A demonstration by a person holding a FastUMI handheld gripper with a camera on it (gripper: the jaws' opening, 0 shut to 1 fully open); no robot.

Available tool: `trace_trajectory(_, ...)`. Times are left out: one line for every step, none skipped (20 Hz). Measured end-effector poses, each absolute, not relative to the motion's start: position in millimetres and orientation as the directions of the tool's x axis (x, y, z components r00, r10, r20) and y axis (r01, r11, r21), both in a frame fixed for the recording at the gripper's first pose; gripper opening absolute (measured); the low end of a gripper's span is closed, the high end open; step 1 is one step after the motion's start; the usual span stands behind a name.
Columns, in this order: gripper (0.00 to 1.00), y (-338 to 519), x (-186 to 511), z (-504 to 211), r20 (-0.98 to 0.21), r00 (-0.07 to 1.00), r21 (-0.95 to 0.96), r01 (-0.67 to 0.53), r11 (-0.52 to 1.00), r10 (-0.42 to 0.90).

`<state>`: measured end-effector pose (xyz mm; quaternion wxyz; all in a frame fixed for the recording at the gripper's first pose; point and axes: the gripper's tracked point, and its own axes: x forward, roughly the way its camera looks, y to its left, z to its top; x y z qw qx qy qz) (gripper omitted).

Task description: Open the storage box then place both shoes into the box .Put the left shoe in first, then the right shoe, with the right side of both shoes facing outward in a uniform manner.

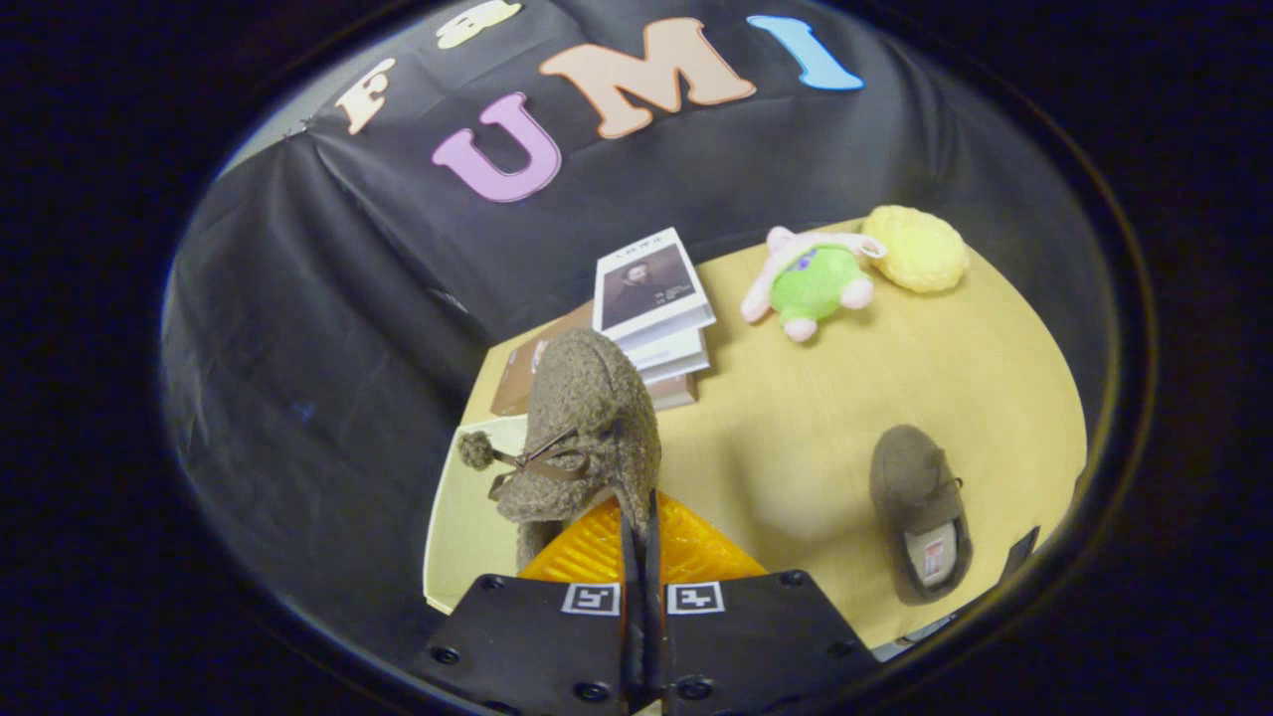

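Observation:
My gripper (637, 517) is shut on a fuzzy brown shoe (587, 428), pinching its rear collar edge between both fingers. The shoe hangs lifted, toe pointing away from me, its bow and pom-pom (475, 450) dangling to the left. Under it lies a pale cream surface (467, 537) that looks like part of the storage box; I cannot tell the box's state. The second brown shoe (920, 512) rests on the yellow table (845, 398) to the right of the fingers, opening toward me, with a white label showing inside.
A stack of books (651, 308) stands beyond the held shoe, near the black cloth wall. A green and pink plush toy (816, 281) and a yellow plush ball (917, 249) lie at the table's far side. A dark object (1019, 552) sits by the near right table edge.

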<state>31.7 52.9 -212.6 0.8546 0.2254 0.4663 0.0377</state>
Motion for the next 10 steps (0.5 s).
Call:
trace_trajectory(0.04,62,35,-208,-0.773,0.567,0.428,0.134,0.894,0.285)
trace_trajectory(0.04,75,37,-205,-0.769,0.567,0.436,0.127,0.891,0.296)
trace_trajectory(0.04,87,40,-205,-0.766,0.563,0.445,0.117,0.888,0.311)
trace_trajectory(0.04,100,42,-206,-0.763,0.559,0.453,0.104,0.885,0.325)
trace_trajectory(0.04,112,43,-207,-0.761,0.552,0.458,0.087,0.885,0.339)
trace_trajectory(0.04,124,43,-211,-0.763,0.542,0.459,0.073,0.885,0.351)
trace_trajectory(0.04,135,42,-216,-0.767,0.53,0.46,0.064,0.886,0.36)
trace_trajectory(0.04,148,40,-221,-0.773,0.516,0.459,0.051,0.887,0.37)
trace_trajectory(0.04,159,37,-225,-0.778,0.501,0.458,0.042,0.888,0.378)
trace_trajectory(0.04,170,35,-229,-0.782,0.489,0.456,0.029,0.889,0.386)
